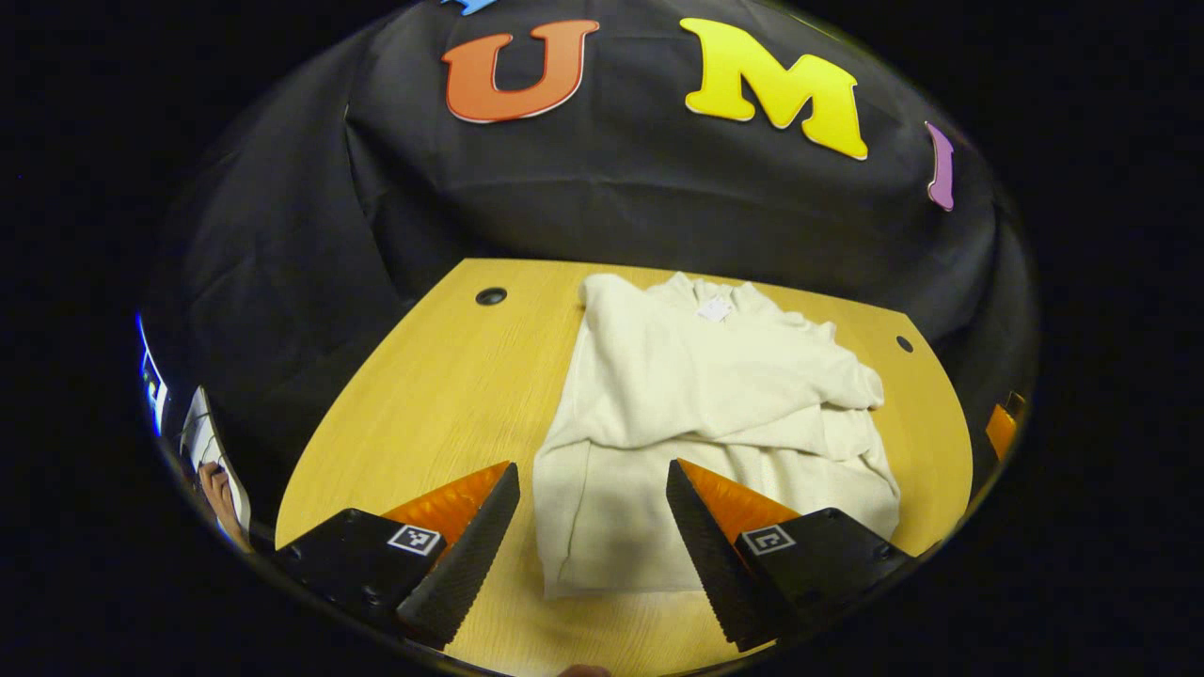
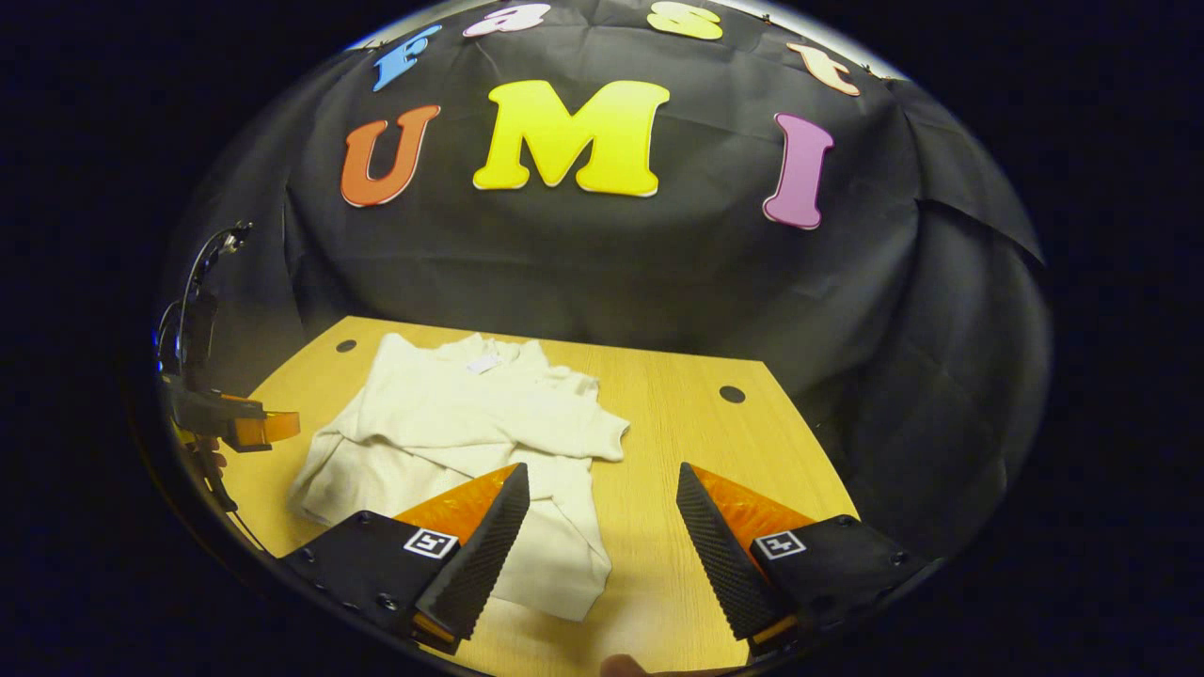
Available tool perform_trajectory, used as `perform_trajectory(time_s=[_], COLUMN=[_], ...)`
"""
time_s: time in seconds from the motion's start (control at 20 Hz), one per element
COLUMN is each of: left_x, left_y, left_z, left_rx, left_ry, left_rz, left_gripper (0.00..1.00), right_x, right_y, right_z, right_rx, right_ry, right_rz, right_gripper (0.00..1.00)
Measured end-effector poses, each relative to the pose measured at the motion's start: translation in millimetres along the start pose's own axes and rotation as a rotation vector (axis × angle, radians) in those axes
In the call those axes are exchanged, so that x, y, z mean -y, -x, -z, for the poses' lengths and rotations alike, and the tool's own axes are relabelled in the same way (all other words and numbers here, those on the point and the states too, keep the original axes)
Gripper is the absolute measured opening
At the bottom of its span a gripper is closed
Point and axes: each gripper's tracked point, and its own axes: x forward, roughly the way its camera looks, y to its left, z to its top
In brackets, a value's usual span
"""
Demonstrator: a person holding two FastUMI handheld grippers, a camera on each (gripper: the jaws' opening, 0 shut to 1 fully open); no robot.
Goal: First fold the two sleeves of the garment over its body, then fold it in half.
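Cream knit, soft and limp: that is how the garment (image 1: 705, 423) will handle for you, light to lift but prone to sag, drag and slide out of its creases if you take only one layer. It lies on the wooden table (image 1: 451, 395), collar at the far end, hem nearest you. Both sleeves already lie crossed over the body, and the body itself is at full length, not doubled over.

Your left gripper (image 1: 593, 527) hangs above the near hem, fingers wide apart with nothing between them; the hem's near left corner sits just ahead of the gap, the body stretching away beyond the fingertips. Your right gripper (image 2: 602, 536) is likewise spread and empty, its left finger over the garment's near right corner, its right finger over bare table.

Judging by this lie, the halving fold is what remains. Pinch at the two hem corners, catching every layer at the edge, one corner per gripper, and keep the pair level so the crossed sleeves don't slip out
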Motion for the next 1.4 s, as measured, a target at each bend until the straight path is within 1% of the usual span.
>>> perform_trajectory(time_s=[0.1,0.15,0.25,0.3,0.35,0.4,0.5,0.65,0.75,0.8,0.85,0.9,0.95,1.05,1.1,1.15,1.2,1.25,1.35,1.4], left_x=[-5.6,-9.2,-17.9,-23.0,-26.3,-31.3,-37.9,-34.7,-31.1,-31.3,-31.0,-30.2,-27.3,-29.6,-30.6,-31.1,-32.1,-33.2,-36.7,-38.2], left_y=[-9.8,-13.3,-17.9,-20.1,-22.3,-24.5,-27.2,-30.4,-30.2,-29.8,-28.5,-26.9,-25.1,-19.6,-17.9,-15.8,-13.8,-11.5,-6.4,-2.9], left_z=[28.6,41.0,63.1,70.9,78.5,84.1,89.7,99.0,97.7,96.2,96.2,95.6,96.4,93.5,91.9,89.5,86.8,83.9,77.7,74.6], left_rx=[-0.076,-0.114,-0.188,-0.218,-0.251,-0.280,-0.312,-0.353,-0.359,-0.362,-0.382,-0.402,-0.434,-0.464,-0.475,-0.484,-0.495,-0.509,-0.546,-0.567], left_ry=[0.018,0.023,0.032,0.038,0.047,0.056,0.072,0.077,0.058,0.043,0.029,0.016,0.006,0.020,0.029,0.021,0.011,0.004,-0.002,0.000], left_rz=[-0.013,-0.020,-0.032,-0.037,-0.040,-0.040,-0.050,-0.034,-0.023,-0.021,-0.017,-0.010,0.015,0.024,0.020,0.020,0.022,0.025,0.031,0.034], left_gripper=[0.99,0.99,1.00,0.99,1.00,0.99,1.00,1.00,1.00,0.98,0.98,0.97,0.97,0.96,0.96,0.96,0.95,0.95,0.94,0.93], right_x=[-2.8,-4.2,-5.0,-7.1,-9.9,-11.9,-20.4,-24.2,-26.8,-25.1,-19.0,-15.9,-16.8,-20.0,-22.3,-22.8,-22.7,-23.5,-29.3,-32.4], right_y=[-11.4,-17.7,-28.4,-32.1,-36.4,-39.5,-43.0,-43.7,-43.0,-41.9,-40.2,-39.5,-39.4,-42.9,-44.4,-44.2,-45.9,-46.2,-48.0,-48.6], right_z=[34.0,53.0,91.2,107.1,121.0,132.6,151.1,162.4,166.3,170.8,178.3,182.9,186.3,187.3,189.2,189.6,190.2,190.1,187.8,187.6], right_rx=[-0.074,-0.119,-0.218,-0.257,-0.292,-0.331,-0.381,-0.432,-0.461,-0.484,-0.511,-0.532,-0.553,-0.584,-0.608,-0.634,-0.654,-0.674,-0.699,-0.716], right_ry=[0.000,-0.006,-0.031,-0.046,-0.053,-0.059,-0.074,-0.085,-0.116,-0.113,-0.097,-0.092,-0.108,-0.170,-0.200,-0.225,-0.237,-0.229,-0.208,-0.195], right_rz=[0.005,0.008,0.021,0.024,0.025,0.027,0.017,0.019,0.013,0.017,0.041,0.051,0.052,0.045,0.035,0.031,0.034,0.030,0.001,-0.008], right_gripper=[0.96,0.99,0.99,0.96,0.99,0.96,0.99,0.99,0.98,0.98,0.96,0.99,0.98,0.99,0.94,0.97,0.91,0.96,0.95,0.82])
